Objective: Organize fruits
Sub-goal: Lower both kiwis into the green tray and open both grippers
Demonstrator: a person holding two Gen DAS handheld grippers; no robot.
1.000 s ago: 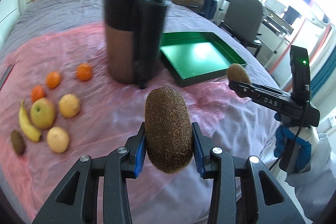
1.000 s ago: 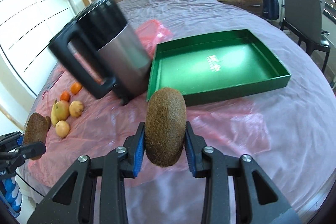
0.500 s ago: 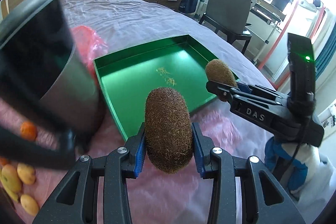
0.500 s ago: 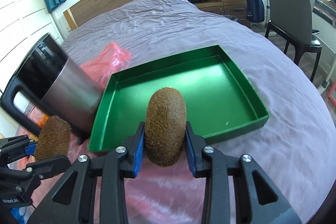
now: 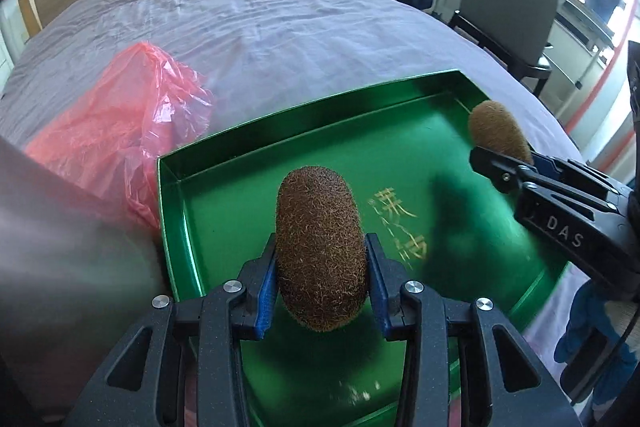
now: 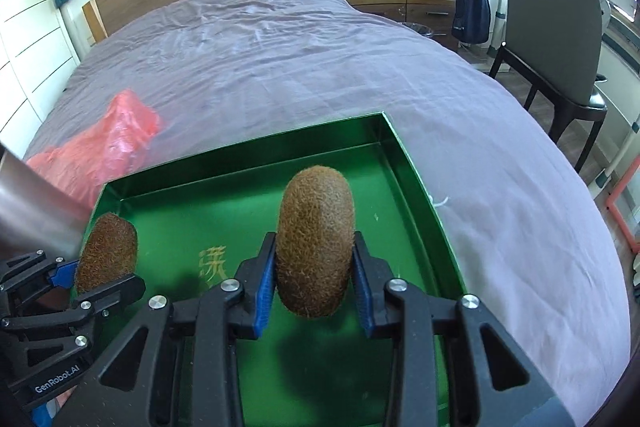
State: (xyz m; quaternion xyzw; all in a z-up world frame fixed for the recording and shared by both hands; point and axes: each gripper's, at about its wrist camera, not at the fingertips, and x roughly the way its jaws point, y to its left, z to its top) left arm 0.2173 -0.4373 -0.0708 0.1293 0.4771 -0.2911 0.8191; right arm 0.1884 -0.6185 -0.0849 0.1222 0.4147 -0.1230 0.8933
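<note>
My left gripper (image 5: 320,283) is shut on a brown fuzzy kiwi (image 5: 320,247), held upright above the left half of the green tray (image 5: 208,163). My right gripper (image 6: 314,281) is shut on a second kiwi (image 6: 316,239), held above the right half of the same tray (image 6: 416,183). Each gripper shows in the other's view: the right one with its kiwi (image 5: 498,135) at the right, the left one with its kiwi (image 6: 106,251) at the lower left. The tray's floor has gold lettering and holds no fruit that I can see.
The tray lies on a bed with a purple sheet (image 6: 320,59). A crumpled red plastic bag (image 5: 120,131) lies left of the tray. A steel kettle body (image 5: 52,247) fills the left edge. A chair (image 6: 560,39) and drawers stand at the right.
Both grippers have moved forward with their kiwis, from before the tray's near edge to above the tray floor. The kettle has slid off to the left edge of both views.
</note>
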